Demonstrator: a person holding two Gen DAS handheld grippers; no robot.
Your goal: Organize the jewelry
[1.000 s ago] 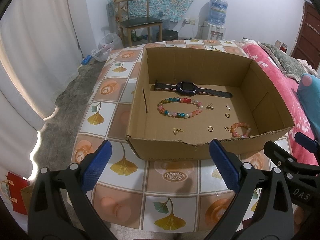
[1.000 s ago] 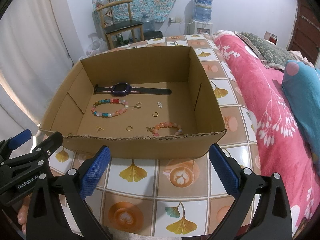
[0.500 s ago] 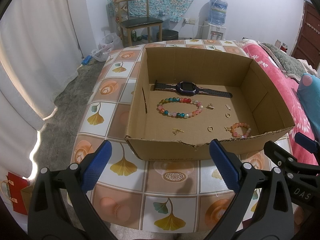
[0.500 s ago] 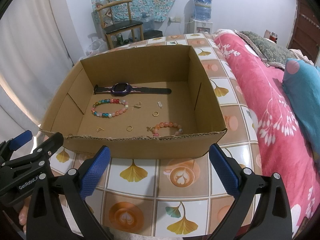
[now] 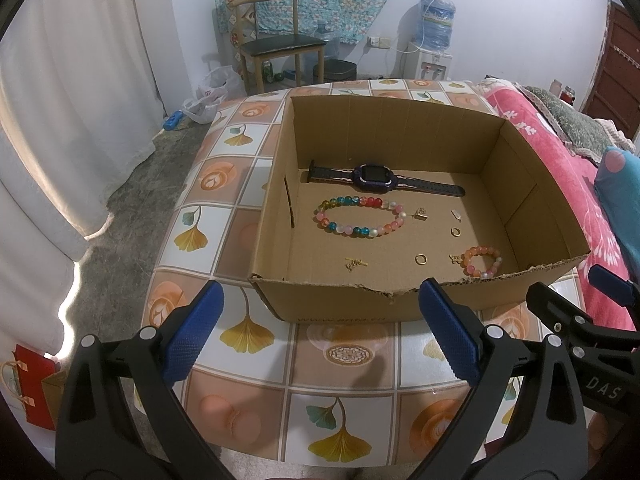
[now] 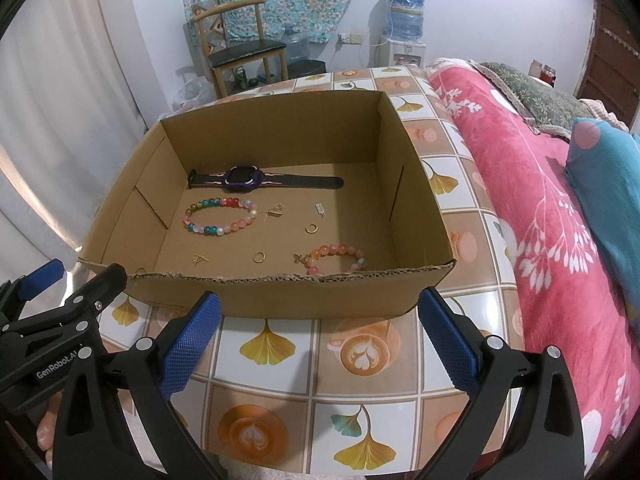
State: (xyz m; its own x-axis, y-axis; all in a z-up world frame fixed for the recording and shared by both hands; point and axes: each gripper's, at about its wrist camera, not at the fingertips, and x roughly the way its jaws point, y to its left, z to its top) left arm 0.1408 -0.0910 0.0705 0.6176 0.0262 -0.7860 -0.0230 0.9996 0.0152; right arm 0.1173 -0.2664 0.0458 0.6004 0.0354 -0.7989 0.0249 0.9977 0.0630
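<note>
Cardboard box (image 6: 280, 296) holds watch (image 6: 244, 177), bracelets — right gripper (image 6: 318, 338) gaping, empty.

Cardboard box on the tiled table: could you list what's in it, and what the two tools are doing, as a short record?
container: cardboard box, open top, on tiled table
watch: purple watch, at the back
large bracelet: multicolour bead bracelet, centre-left
small bracelet: orange bead bracelet, front right
small pieces: gold rings and tiny charms, scattered
left tool: open, empty, in front of box
right tool: open, empty, in front of box
</note>
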